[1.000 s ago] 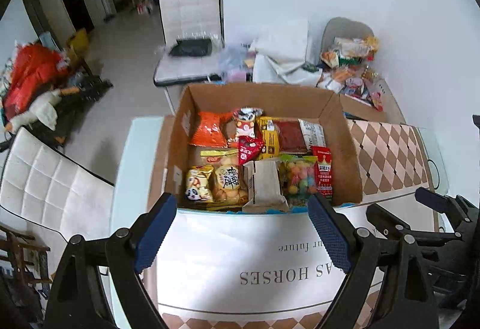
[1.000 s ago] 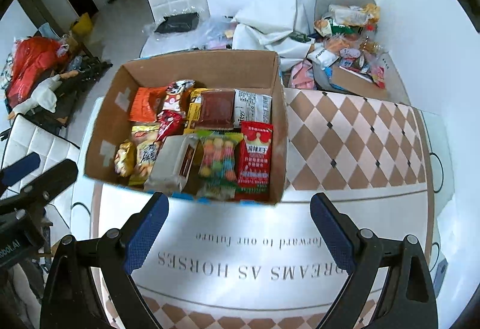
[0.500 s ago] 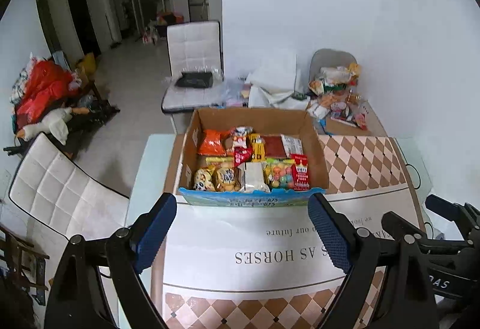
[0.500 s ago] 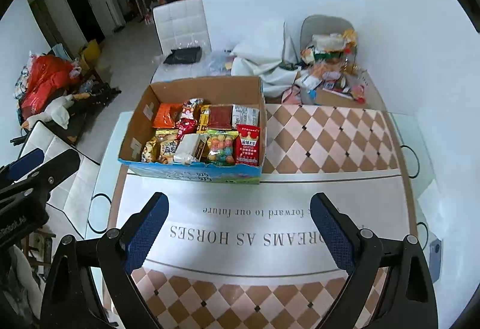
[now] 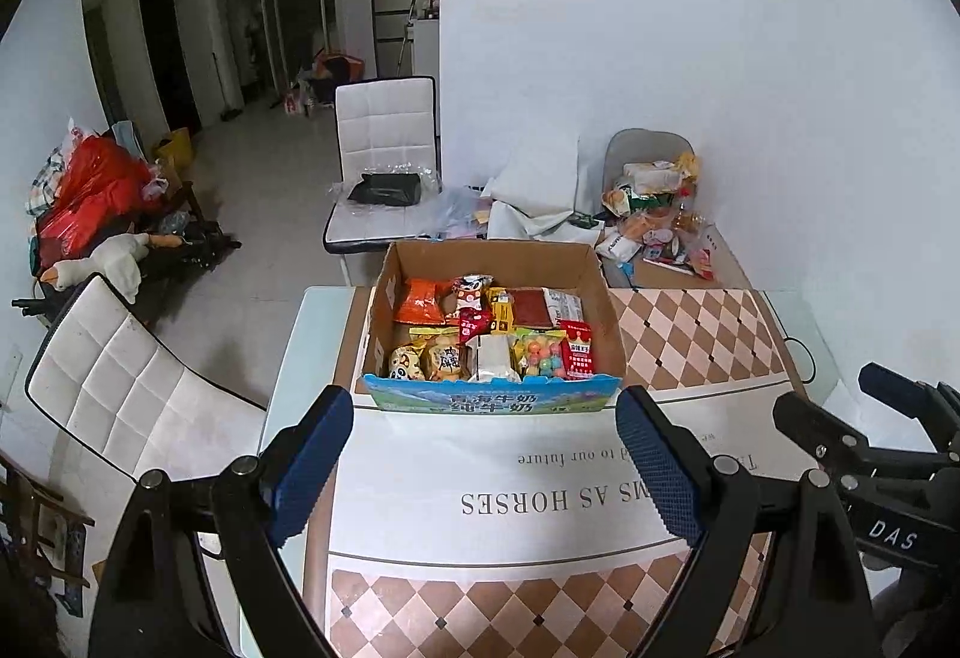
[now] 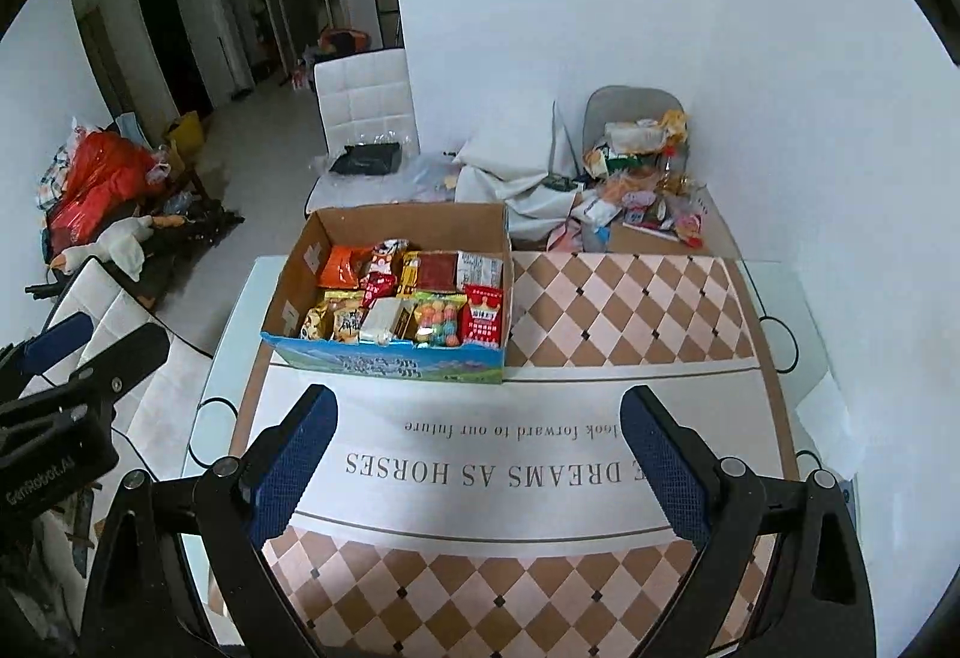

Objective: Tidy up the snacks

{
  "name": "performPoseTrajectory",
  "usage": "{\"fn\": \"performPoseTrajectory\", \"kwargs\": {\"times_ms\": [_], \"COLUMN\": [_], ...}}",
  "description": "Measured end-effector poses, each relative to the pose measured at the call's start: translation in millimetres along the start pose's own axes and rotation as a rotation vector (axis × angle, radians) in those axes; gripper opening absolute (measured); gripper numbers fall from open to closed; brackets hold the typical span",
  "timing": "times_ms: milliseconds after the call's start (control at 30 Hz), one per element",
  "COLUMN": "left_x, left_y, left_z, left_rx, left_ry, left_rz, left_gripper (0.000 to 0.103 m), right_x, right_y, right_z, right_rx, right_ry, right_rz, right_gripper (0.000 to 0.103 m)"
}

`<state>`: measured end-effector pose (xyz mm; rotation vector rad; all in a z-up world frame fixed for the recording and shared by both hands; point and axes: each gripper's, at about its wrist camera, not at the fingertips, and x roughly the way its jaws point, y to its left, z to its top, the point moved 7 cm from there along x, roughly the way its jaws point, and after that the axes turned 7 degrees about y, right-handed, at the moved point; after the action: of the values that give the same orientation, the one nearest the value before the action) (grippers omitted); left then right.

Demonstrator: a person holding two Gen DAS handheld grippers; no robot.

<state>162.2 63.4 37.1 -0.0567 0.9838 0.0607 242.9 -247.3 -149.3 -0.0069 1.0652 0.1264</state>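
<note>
An open cardboard box (image 5: 492, 253) with a blue printed front stands at the far end of the table, filled with several snack packets: an orange bag (image 5: 420, 301), a red packet (image 5: 579, 355), a bag of coloured candy balls (image 5: 540, 355). It also shows in the right wrist view (image 6: 414, 223). My left gripper (image 5: 483, 454) is open and empty, well back from the box over the tablecloth. My right gripper (image 6: 477, 454) is open and empty, also back from the box. Each gripper shows at the edge of the other's view.
The table has a checked cloth with a white printed band (image 6: 510, 454). White chairs stand at the left (image 5: 120, 394) and behind the table (image 5: 384, 142). A pile of loose snacks (image 5: 654, 214) sits on a grey chair and surface by the wall at the back right.
Both grippers have pulled back and up from the box, which now looks smaller and farther away. Both stay open and empty.
</note>
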Motion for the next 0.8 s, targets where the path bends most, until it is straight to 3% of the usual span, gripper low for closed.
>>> {"fn": "performPoseTrajectory", "kwargs": {"times_ms": [167,300,800], "left_x": [-0.5,10.6,53.7], "left_y": [1.7,6.3,29.3], "left_z": [1.1,3.8,19.5], "left_rx": [-0.006,-0.024,-0.04], "left_ry": [-0.011,-0.005,-0.009], "left_rz": [0.005,-0.001,0.068], "left_gripper": [0.09,0.102,0.102], "right_x": [-10.7,-4.1,38.7], "right_y": [2.4,5.5,-0.1], "right_z": [2.5,8.7,42.6], "right_rx": [-0.012,-0.011,0.013], "right_ry": [-0.029,-0.037,-0.072], "right_rz": [-0.005,0.017,-0.059], "right_gripper": [0.097,0.102,0.103]}}
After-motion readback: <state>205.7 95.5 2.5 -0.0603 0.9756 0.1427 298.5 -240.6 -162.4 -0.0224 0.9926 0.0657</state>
